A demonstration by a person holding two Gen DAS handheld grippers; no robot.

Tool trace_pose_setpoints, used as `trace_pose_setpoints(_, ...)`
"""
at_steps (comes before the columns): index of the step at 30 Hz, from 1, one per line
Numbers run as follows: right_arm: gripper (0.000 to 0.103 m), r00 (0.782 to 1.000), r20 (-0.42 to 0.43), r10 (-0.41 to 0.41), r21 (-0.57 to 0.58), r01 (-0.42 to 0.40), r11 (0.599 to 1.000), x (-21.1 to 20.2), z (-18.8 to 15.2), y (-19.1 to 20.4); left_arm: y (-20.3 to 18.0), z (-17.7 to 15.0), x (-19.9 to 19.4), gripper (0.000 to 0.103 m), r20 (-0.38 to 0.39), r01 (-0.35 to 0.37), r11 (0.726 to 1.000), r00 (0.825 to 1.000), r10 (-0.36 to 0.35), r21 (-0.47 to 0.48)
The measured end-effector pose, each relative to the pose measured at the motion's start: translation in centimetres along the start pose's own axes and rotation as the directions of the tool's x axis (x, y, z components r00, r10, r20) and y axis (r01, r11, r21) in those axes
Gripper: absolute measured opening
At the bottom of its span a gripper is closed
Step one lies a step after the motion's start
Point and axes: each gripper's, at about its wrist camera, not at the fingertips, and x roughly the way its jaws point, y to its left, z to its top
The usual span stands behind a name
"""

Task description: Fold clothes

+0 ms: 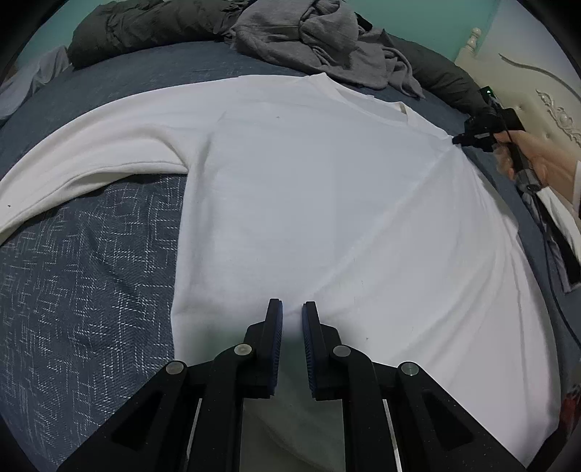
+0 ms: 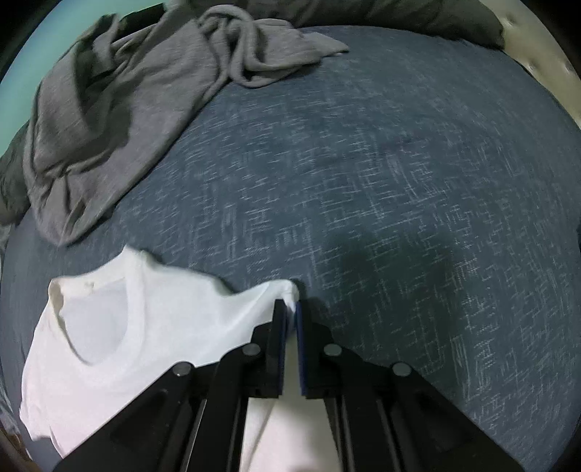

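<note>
A white long-sleeved shirt (image 1: 308, 188) lies spread flat on the blue bed cover (image 1: 80, 276), one sleeve (image 1: 90, 145) stretched out to the left. My left gripper (image 1: 292, 308) sits at the near hem with white cloth between its narrowly parted pads. A taut crease runs from there to the far shoulder. My right gripper (image 1: 458, 139), held by a hand (image 1: 544, 159), pinches that shoulder. In the right wrist view the right gripper (image 2: 289, 303) is shut on a tuft of the shirt (image 2: 145, 326), just right of the collar opening (image 2: 94, 312).
A crumpled grey garment (image 1: 319, 40) (image 2: 109, 119) lies beyond the collar, with a dark green one (image 1: 138, 29) behind it. A cream headboard (image 1: 537, 83) stands at the right. Bare blue cover (image 2: 399, 181) stretches beyond the right gripper.
</note>
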Motion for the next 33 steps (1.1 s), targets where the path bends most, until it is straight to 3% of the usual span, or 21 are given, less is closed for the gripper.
trace_pose_setpoints(7, 0.008, 0.997, 0.044, 0.059, 0.123, -0.064, 0.990, -1.2, 0.3, -2.3, -0.1, 0.1, 0.1, 0.012, -0.001, 0.001, 1.000, 1.000, -0.001, -0.005)
trace_pose_setpoints(11, 0.010, 0.993, 0.102, 0.063, 0.084, -0.072, 0.994, -3.6, 0.9, -3.3, -0.1, 0.0, 0.2, 0.012, -0.003, 0.000, 1.000, 1.000, 0.000, -0.012)
trace_pose_setpoints(16, 0.034, 0.988, 0.086, 0.130, -0.034, -0.127, 0.991, -4.0, 0.0, -3.4, -0.2, 0.0, 0.1, 0.014, -0.005, -0.002, 1.000, 1.000, 0.002, -0.017)
trace_pose_setpoints(17, 0.035, 0.987, 0.076, 0.143, -0.045, -0.140, 0.989, -3.7, -0.3, -3.5, -0.2, 0.0, 0.1, 0.015, -0.005, -0.001, 1.000, 1.000, 0.001, -0.019)
trace_pose_setpoints(29, 0.034, 0.972, 0.085, 0.221, -0.075, -0.215, 0.974, -0.4, -1.7, -2.8, 0.0, -0.1, 0.1, 0.017, -0.005, 0.001, 1.000, 1.000, -0.001, -0.018)
trace_pose_setpoints(31, 0.014, 0.972, 0.085, 0.218, -0.098, -0.210, 0.973, 0.1, -1.4, -1.9, 0.1, -0.2, 0.0, 0.017, -0.006, 0.001, 1.000, 1.000, -0.001, -0.017)
trace_pose_setpoints(33, 0.011, 0.977, 0.076, 0.201, -0.126, -0.190, 0.974, 0.6, -1.1, -1.0, 0.1, -0.4, -0.1, 0.018, -0.007, 0.002, 1.000, 1.000, -0.002, -0.016)
